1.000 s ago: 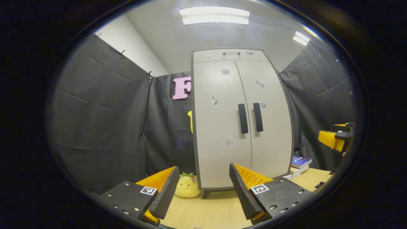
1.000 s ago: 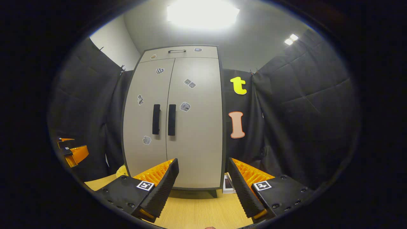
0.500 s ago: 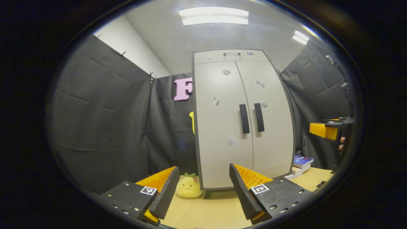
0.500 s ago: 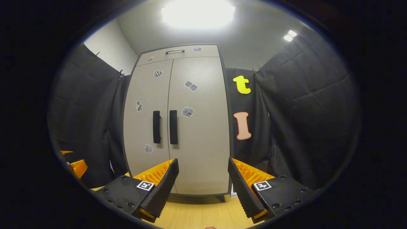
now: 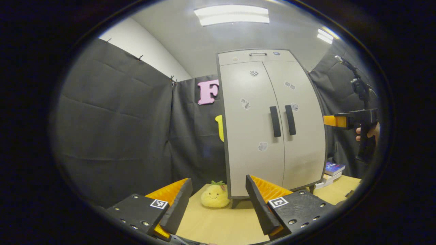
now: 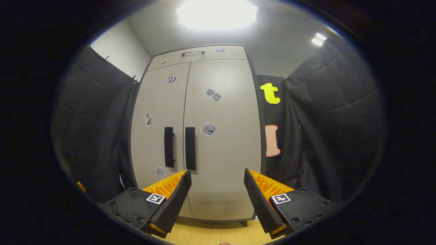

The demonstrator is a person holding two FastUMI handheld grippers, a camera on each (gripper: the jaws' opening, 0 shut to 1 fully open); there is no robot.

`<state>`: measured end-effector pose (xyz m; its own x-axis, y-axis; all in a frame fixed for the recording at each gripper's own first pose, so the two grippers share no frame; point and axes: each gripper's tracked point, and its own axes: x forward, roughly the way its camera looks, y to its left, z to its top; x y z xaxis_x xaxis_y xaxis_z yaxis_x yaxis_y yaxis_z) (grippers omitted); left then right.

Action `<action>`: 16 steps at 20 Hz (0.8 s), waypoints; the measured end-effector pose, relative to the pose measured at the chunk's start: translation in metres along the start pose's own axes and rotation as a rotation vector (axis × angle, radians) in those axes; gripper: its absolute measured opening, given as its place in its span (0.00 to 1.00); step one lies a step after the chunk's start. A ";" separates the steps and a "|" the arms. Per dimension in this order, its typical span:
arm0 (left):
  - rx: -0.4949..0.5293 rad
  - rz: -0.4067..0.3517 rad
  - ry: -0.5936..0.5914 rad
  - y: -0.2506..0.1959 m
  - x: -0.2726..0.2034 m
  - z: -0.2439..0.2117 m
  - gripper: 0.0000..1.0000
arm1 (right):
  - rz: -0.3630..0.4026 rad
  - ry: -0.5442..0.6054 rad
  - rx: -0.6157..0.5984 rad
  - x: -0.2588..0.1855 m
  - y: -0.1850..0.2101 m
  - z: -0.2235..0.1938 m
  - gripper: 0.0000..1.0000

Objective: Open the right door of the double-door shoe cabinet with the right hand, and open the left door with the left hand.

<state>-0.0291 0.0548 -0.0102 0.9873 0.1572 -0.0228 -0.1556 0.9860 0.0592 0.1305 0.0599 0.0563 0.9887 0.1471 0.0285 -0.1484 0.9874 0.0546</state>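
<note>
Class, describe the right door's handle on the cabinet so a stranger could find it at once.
Find the tall pale cabinet against the black cloth wall. Two dark upright handles sit side by side at its middle seam. The right door's handle is the one nearer the sticker, right of the seam.

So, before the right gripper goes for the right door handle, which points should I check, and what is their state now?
1. Both doors closed: ok.
2. right gripper open wide enough for the handle: ok.
3. Right gripper lined up with the right handle: not ok, the handle lies left of the gap between its fingers.
4. Contact with the handle: not ok, not yet reached.
5. left gripper open and away from the left handle: ok.
6. plush toy out of the left door's swing: cannot tell.
</note>
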 end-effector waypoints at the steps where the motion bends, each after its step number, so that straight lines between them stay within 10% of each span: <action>1: 0.006 0.013 0.003 0.005 -0.003 0.000 0.92 | 0.009 -0.001 -0.001 0.009 0.004 0.004 0.97; 16: 0.028 0.121 0.021 0.044 -0.024 -0.004 0.92 | 0.073 0.057 0.002 0.128 0.055 0.024 0.97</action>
<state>-0.0602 0.0942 -0.0112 0.9604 0.2765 -0.0346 -0.2725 0.9579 0.0904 0.2487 0.1318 0.0872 0.9748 0.2218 -0.0244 -0.2202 0.9738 0.0568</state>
